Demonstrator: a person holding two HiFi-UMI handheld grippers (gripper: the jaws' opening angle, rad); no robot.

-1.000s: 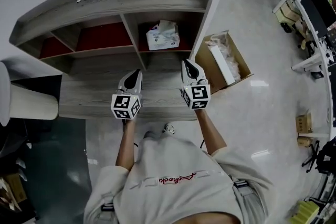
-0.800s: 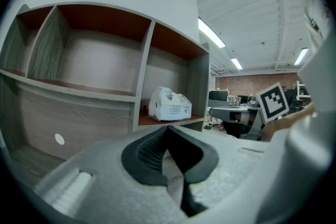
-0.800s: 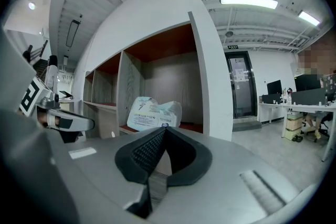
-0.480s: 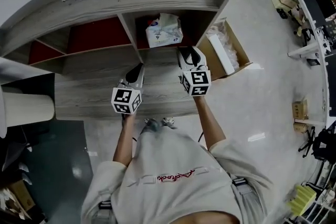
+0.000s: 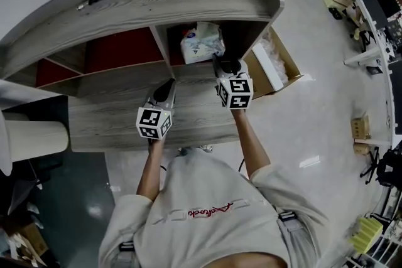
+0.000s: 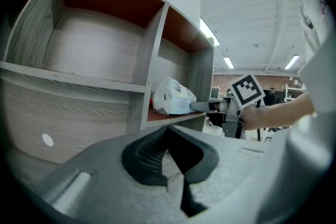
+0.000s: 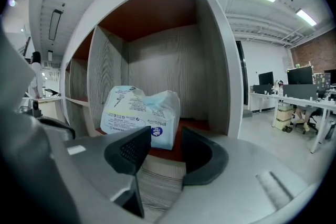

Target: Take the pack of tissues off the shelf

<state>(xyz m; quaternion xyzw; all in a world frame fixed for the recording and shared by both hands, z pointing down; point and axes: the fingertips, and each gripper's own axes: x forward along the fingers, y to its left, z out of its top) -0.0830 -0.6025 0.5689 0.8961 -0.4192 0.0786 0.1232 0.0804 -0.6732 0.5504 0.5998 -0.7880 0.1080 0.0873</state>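
The pack of tissues (image 5: 202, 42), white plastic with blue print, stands in the right-hand compartment of the grey wooden shelf (image 5: 119, 119). My right gripper (image 5: 226, 64) is at the mouth of that compartment. Its jaws have just been opening and stand apart with nothing between them. In the right gripper view the pack (image 7: 139, 113) sits just beyond the right gripper (image 7: 164, 150), a little to the left. My left gripper (image 5: 168, 85) hovers over the lower shelf board, shut and empty. The left gripper view shows the pack (image 6: 172, 97) with the right gripper (image 6: 202, 107) beside it.
Red-backed compartments (image 5: 119, 50) lie left of the pack's bay, behind a dividing wall (image 5: 164, 56). An open cardboard box (image 5: 276, 66) stands on the floor right of the shelf. A white roll (image 5: 34, 135) is at far left. Desks (image 5: 367, 3) stand far right.
The right gripper has moved forward to the compartment's mouth and its jaws have spread open. The left gripper has moved forward a little over the shelf board, still shut.
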